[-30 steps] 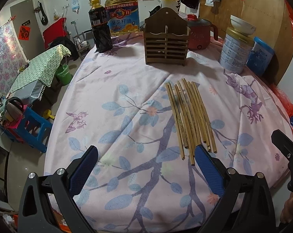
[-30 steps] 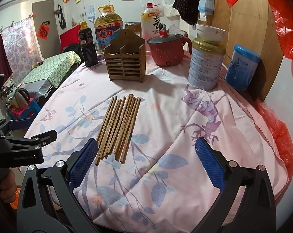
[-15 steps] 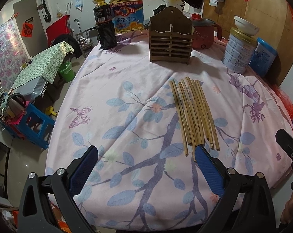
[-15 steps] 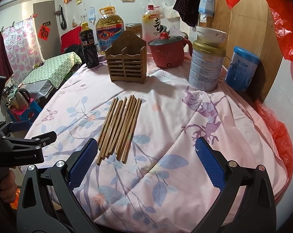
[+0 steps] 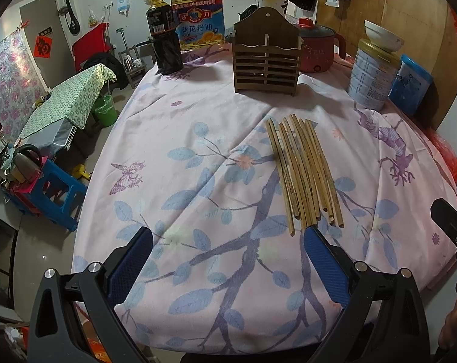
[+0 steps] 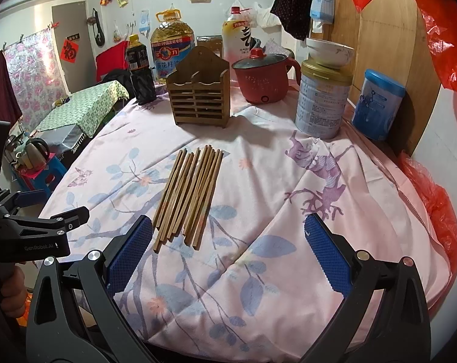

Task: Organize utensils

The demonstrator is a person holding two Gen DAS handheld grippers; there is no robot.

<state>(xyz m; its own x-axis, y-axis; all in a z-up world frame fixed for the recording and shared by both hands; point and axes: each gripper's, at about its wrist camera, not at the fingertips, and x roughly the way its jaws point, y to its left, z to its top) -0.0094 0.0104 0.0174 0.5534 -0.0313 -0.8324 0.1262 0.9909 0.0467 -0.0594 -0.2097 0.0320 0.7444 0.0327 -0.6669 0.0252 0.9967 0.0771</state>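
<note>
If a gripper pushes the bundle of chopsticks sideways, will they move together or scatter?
The chopsticks lie loose, side by side and unbound, so a push would probably spread them. They look like thin, stiff wood, likely light. The wrinkled tablecloth may catch their ends and turn them.

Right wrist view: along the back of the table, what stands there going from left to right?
Dark sauce bottle → wooden utensil holder → red electric pot → tall tin with a bowl on top → blue canister.
</note>
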